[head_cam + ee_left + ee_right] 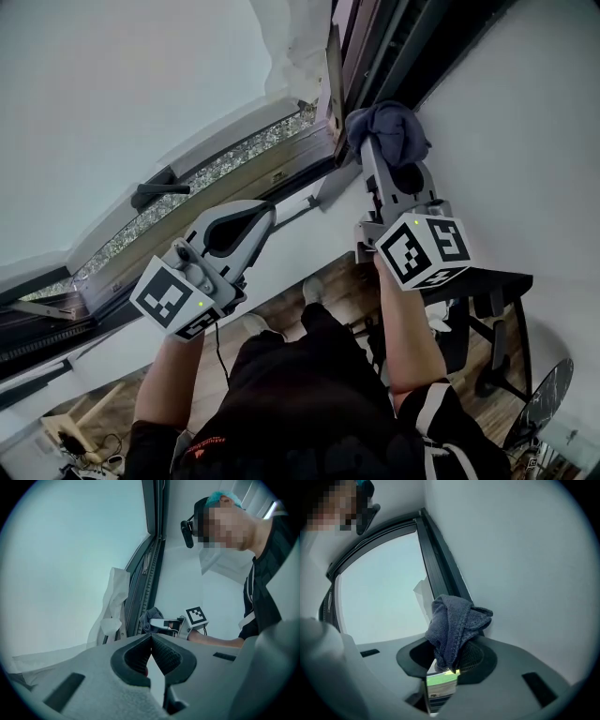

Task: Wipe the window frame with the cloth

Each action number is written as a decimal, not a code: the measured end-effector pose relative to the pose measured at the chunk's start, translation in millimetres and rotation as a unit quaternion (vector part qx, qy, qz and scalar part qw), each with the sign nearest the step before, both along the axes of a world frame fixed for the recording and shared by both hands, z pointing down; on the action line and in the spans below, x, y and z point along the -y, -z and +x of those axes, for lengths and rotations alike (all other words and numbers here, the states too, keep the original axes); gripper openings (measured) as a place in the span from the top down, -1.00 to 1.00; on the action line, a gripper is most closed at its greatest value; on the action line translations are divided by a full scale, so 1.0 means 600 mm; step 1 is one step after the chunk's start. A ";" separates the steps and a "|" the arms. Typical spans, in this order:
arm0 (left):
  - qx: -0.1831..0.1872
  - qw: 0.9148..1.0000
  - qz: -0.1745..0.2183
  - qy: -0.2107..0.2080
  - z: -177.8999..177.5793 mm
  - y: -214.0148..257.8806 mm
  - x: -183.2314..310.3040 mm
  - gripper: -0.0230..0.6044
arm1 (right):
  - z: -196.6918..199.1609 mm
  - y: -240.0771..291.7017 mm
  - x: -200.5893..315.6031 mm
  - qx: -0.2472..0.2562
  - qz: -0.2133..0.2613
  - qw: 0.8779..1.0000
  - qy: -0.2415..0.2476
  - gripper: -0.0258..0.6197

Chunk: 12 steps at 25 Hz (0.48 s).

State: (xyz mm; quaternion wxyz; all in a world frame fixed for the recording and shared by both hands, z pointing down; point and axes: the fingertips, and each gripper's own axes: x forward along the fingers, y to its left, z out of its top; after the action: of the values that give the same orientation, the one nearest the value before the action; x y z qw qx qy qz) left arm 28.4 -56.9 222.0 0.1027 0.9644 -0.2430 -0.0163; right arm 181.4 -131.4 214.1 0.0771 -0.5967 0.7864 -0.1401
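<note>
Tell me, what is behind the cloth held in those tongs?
The dark window frame and a white wall. The cloth covers the frame's stretch directly behind it.

- Wooden floor (281, 307) of brown planks.
- A black stand (495, 281) rests on it with its legs spread.
- Two white shoes (313, 289) are planted on the boards left of the stand.
- A round fan (548, 398) sits just right of the stand's legs.
- Dark cables (80, 441) lie well left of the stand.
</note>
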 end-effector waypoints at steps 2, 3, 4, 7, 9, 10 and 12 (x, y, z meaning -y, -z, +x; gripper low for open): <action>0.000 1.000 -0.007 0.000 0.001 -0.011 -0.001 0.86 | 0.000 -0.010 0.001 0.000 -0.005 1.000 0.000 0.59; 0.001 1.000 -0.011 -0.001 0.003 -0.017 -0.001 0.86 | 0.001 -0.016 0.001 0.000 -0.008 1.000 0.000 0.59; 0.001 1.000 -0.014 -0.002 0.004 -0.022 -0.001 0.86 | 0.002 -0.022 0.002 0.000 -0.010 1.000 0.000 0.59; 0.001 1.000 -0.020 -0.004 0.009 -0.037 -0.001 0.86 | 0.005 -0.041 0.003 -0.001 -0.018 1.000 0.000 0.59; 0.002 1.000 -0.025 -0.005 0.012 -0.047 -0.002 0.86 | 0.006 -0.056 0.004 -0.001 -0.024 1.000 0.000 0.59; 0.003 1.000 -0.027 -0.005 0.012 -0.052 -0.001 0.86 | 0.006 -0.064 0.004 -0.001 -0.026 1.000 -0.001 0.59; 0.005 0.999 -0.032 -0.005 0.013 -0.062 -0.001 0.86 | 0.007 -0.079 0.005 0.000 -0.032 1.000 -0.002 0.59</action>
State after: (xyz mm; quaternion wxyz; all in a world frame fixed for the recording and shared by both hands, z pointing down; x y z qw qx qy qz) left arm 36.0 -56.5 259.4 0.1323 0.9619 -0.2392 -0.0034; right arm 185.8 -134.6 261.5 0.0584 -0.6001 0.7806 -0.1647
